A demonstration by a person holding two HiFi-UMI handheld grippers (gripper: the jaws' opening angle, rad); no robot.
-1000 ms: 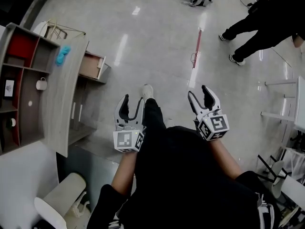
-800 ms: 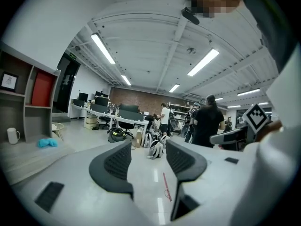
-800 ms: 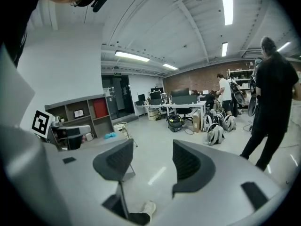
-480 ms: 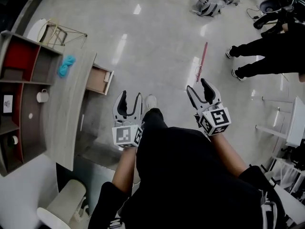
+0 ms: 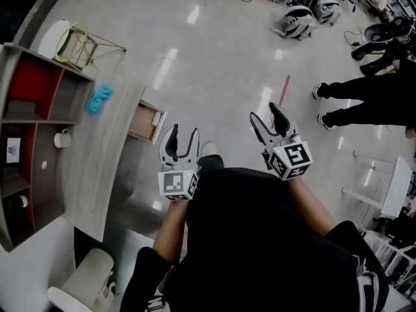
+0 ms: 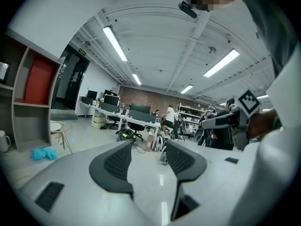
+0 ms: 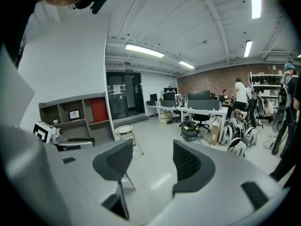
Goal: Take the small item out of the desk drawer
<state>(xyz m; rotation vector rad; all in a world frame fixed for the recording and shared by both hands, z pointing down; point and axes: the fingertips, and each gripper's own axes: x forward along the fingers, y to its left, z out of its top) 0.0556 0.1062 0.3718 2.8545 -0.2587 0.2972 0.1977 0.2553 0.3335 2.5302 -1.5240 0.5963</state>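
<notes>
The wooden drawer (image 5: 145, 123) stands pulled out from the grey desk (image 5: 97, 155), left of my hands in the head view. A small pale item (image 5: 156, 117) seems to lie at its right end, too small to identify. My left gripper (image 5: 180, 137) is held in the air just right of the drawer, open and empty. My right gripper (image 5: 268, 120) is open and empty too, over the floor. In the left gripper view the jaws (image 6: 148, 159) stand apart with only the room between them. The right gripper's jaws (image 7: 150, 161) likewise hold nothing.
A blue cloth (image 5: 99, 99) lies on the desk. A shelf unit (image 5: 26, 129) with a white mug (image 5: 63, 138) stands behind it. A wire stool (image 5: 81, 44) is at far left, a white chair (image 5: 84, 278) below. A person's legs (image 5: 364, 99) and a red stick (image 5: 283, 86) are at right.
The view has shifted so the desk and open drawer now sit closer to my left gripper. Both grippers stay open and held up as before.
</notes>
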